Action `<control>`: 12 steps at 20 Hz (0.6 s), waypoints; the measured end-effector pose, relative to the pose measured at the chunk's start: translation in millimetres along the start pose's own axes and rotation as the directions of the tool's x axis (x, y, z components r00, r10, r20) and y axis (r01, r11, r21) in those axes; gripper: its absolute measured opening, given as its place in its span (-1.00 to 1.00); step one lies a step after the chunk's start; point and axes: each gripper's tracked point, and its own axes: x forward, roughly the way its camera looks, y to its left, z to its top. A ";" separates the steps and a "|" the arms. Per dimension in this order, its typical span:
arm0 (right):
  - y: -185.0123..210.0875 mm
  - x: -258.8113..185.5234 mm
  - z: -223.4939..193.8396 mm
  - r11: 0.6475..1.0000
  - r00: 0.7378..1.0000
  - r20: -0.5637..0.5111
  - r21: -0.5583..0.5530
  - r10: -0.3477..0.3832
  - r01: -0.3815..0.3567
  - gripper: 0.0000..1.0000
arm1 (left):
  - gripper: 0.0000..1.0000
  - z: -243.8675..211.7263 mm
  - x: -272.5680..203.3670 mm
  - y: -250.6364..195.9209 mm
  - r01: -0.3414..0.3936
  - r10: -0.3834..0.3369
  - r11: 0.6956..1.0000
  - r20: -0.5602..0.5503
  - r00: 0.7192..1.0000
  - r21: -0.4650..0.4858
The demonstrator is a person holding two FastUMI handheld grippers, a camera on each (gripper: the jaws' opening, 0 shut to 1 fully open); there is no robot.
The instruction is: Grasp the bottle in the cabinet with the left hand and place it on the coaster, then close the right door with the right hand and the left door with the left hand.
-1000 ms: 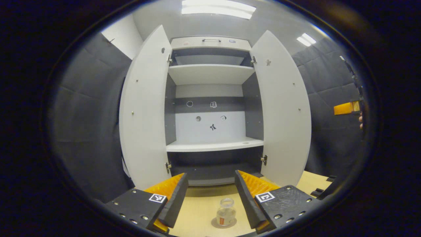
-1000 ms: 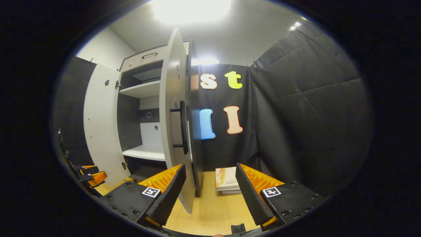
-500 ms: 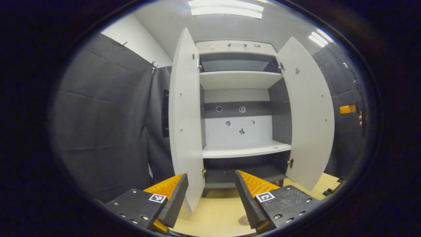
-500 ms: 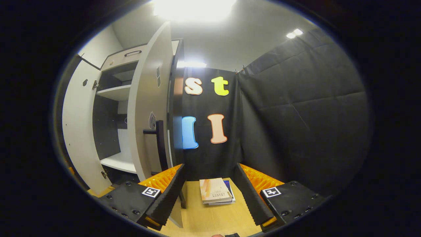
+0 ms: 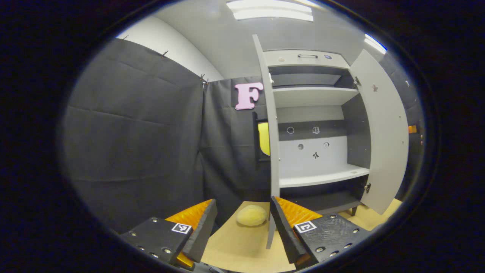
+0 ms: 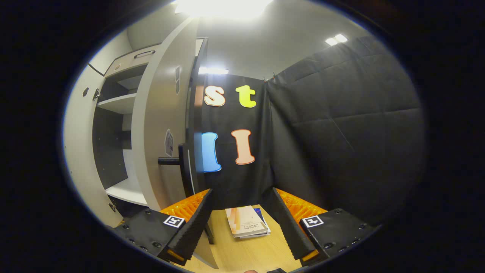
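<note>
The white cabinet (image 5: 314,96) stands with both doors open and bare shelves. In the left gripper view its left door (image 5: 269,144) is edge-on just beyond my open left gripper (image 5: 242,203), close to the right finger, and the right door (image 5: 382,132) swings out at the right. In the right gripper view the right door (image 6: 155,125) shows its outer face with a dark bar handle (image 6: 182,165) just up and left of my open right gripper (image 6: 242,191). The left door (image 6: 75,151) is farther left. Nothing lies between either gripper's fingers.
A yellow rounded lump (image 5: 251,215) lies on the wooden tabletop (image 5: 235,246) beside the left door's bottom edge. A small stack of books (image 6: 246,226) rests on the tabletop (image 6: 261,254) between the right gripper's fingers, farther off. Black cloth walls close in both sides.
The left gripper view has swung left: the bottle on its coaster has left the picture and the left door is now edge-on. The right gripper has come closer to the right door's outer face.
</note>
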 end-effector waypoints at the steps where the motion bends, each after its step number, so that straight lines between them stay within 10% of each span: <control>1: 0.0 -1.5 0.0 1.000 1.000 -0.005 -0.017 -0.011 0.011 0.90 | 0.67 1.6 0.4 10.0 -0.010 0.010 1.000 0.004 1.000 0.003; 12: 31.8 -20.6 3.7 0.999 1.000 0.005 -0.039 -0.023 0.023 0.89 | 0.67 -12.6 28.1 57.9 0.002 -0.002 1.000 -0.002 1.000 -0.013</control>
